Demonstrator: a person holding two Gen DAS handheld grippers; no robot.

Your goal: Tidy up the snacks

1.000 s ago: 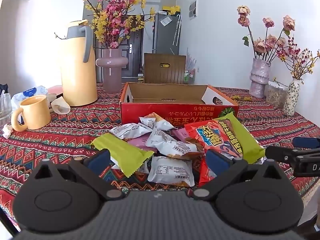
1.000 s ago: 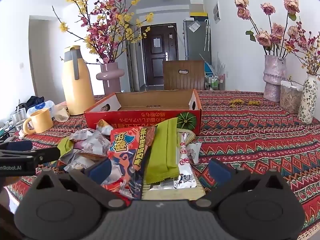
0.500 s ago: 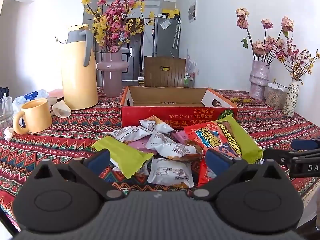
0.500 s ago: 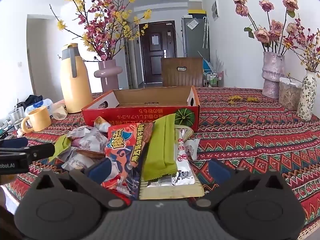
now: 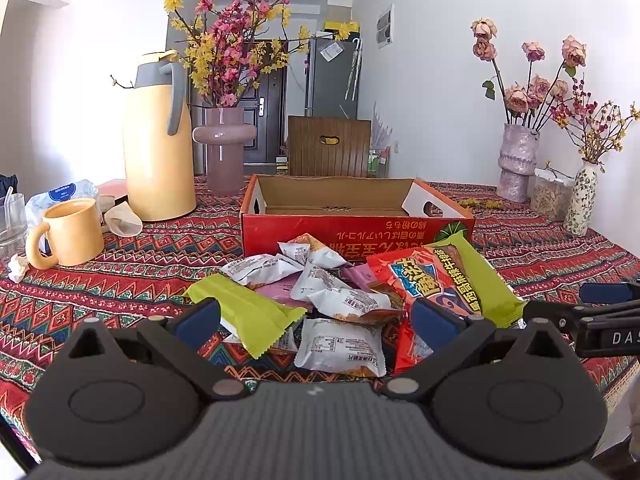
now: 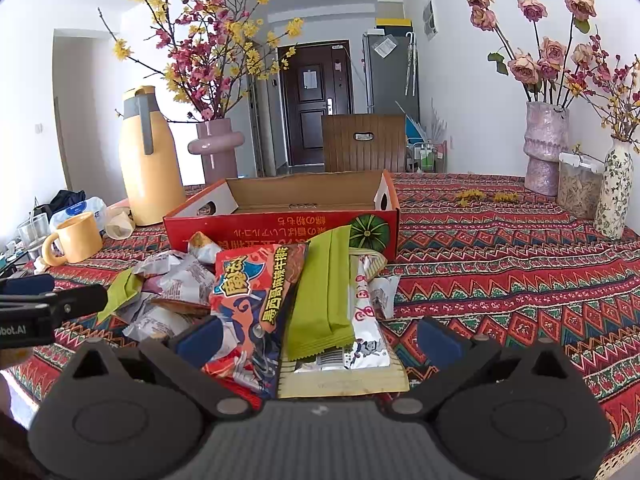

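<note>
A pile of snack packets lies on the patterned tablecloth in front of an empty red cardboard box [image 5: 356, 236] [image 6: 280, 228]. The pile holds a red-orange packet [image 5: 416, 280] [image 6: 252, 300], green packets [image 5: 248, 312] [image 6: 324, 292], several white packets [image 5: 340, 344] and a long white packet [image 6: 368, 320]. My left gripper [image 5: 316, 320] is open and empty, low over the near side of the pile. My right gripper [image 6: 316, 336] is open and empty, over the red-orange and green packets. Each gripper shows at the edge of the other's view.
A yellow thermos jug [image 5: 156, 140], a pink vase of blossoms [image 5: 224, 148] and a yellow mug [image 5: 72, 232] stand at the left. Vases of dried roses [image 6: 548, 148] [image 6: 612, 192] and a clear jar [image 6: 578, 184] stand at the right. A wooden chair [image 5: 328, 144] is behind the table.
Both grippers have shifted slightly, the view rising a little and drawing nearer the pile. Nothing was grasped and the snacks have not moved.
</note>
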